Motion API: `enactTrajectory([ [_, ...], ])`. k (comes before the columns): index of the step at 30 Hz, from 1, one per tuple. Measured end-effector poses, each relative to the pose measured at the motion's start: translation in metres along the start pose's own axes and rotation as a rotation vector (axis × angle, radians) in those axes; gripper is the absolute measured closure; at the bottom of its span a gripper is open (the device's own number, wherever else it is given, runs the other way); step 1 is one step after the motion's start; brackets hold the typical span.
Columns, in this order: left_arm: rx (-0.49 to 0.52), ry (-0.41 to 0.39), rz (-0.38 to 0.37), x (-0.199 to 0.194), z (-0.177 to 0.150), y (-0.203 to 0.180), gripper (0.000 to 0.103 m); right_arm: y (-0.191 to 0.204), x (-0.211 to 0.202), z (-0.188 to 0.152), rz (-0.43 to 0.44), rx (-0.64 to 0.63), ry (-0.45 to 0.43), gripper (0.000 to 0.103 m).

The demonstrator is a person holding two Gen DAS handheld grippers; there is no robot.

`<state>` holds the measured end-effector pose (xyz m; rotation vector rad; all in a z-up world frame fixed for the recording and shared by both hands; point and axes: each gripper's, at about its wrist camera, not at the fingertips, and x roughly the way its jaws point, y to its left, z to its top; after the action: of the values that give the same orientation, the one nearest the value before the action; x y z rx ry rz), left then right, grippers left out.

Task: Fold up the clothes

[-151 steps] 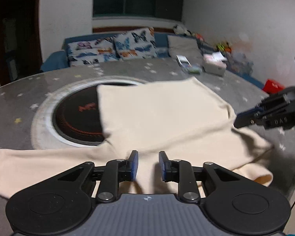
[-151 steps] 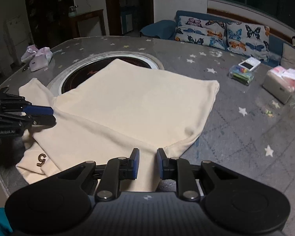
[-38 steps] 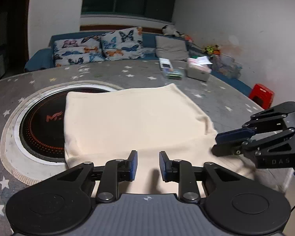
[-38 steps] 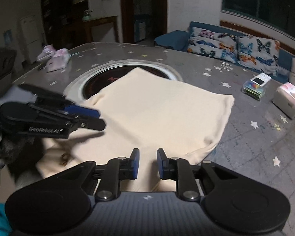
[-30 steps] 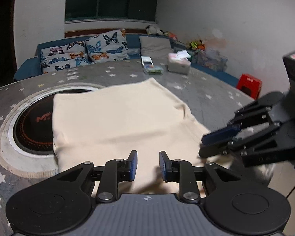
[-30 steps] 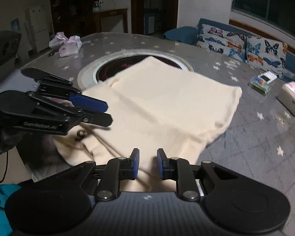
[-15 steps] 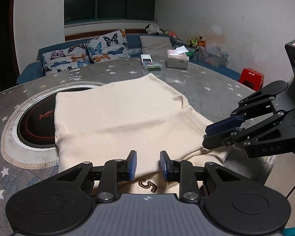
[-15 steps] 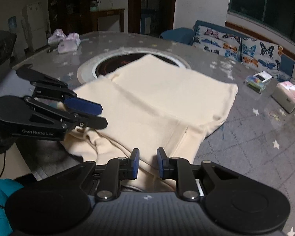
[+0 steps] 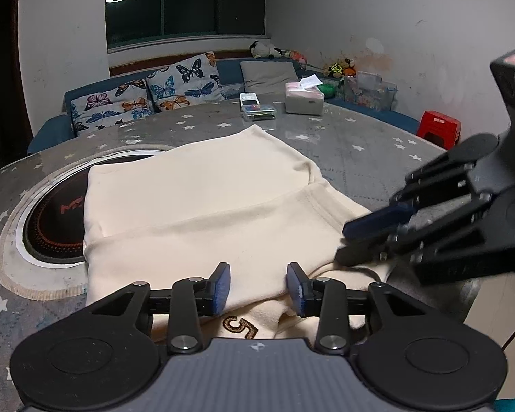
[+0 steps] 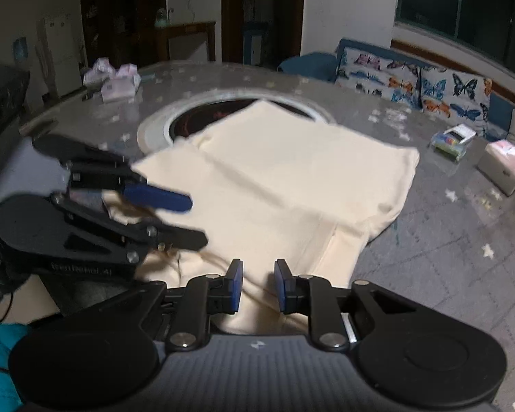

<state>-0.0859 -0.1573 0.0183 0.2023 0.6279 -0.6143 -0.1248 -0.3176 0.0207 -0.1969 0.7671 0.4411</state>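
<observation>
A cream garment [image 9: 202, 199] lies partly folded on the round grey star-patterned table [image 9: 353, 144], its near edge bunched with a brown "5" mark [image 9: 240, 326] showing. My left gripper [image 9: 259, 288] is open and empty, just above that near edge. My right gripper [image 10: 257, 285] is open and empty over the garment's [image 10: 292, 185] near edge. Each gripper shows in the other's view: the right one [image 9: 370, 233] at the garment's right corner, the left one [image 10: 185, 216] at its left side.
A round black hotplate [image 9: 55, 219] is set in the table under the garment's far left. A tissue box [image 9: 304, 101] and a small plastic box [image 9: 257, 111] stand at the far side. Pink packs [image 10: 116, 82] lie far left. A sofa with butterfly cushions [image 9: 147, 99] is behind.
Both grippers have let go of the garment and opened wider. The folded part now lies on the table. The right wrist view is blurred from motion.
</observation>
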Motion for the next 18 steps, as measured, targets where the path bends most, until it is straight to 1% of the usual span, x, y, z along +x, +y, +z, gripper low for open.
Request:
enactTrajectory([
  [4, -0.023, 0.003, 0.001, -0.001, 0.001, 0.002, 0.060, -0.001, -0.005, 0.000, -0.003, 0.019, -0.024, 0.082],
  [6, -0.033, -0.001, 0.007, -0.003, 0.001, 0.005, 0.060, -0.003, -0.006, -0.001, 0.000, 0.031, -0.025, 0.080],
  [12, -0.069, -0.019, 0.031, -0.014, -0.001, 0.017, 0.059, -0.010, -0.005, -0.005, 0.012, 0.066, -0.022, 0.079],
  [15, -0.099, -0.018, 0.058, -0.023, -0.006, 0.032, 0.059, -0.014, -0.005, -0.007, 0.017, 0.084, -0.020, 0.079],
  [18, -0.100, -0.017, 0.066, -0.037, -0.011, 0.044, 0.059, -0.015, -0.007, -0.006, 0.019, 0.087, -0.025, 0.079],
])
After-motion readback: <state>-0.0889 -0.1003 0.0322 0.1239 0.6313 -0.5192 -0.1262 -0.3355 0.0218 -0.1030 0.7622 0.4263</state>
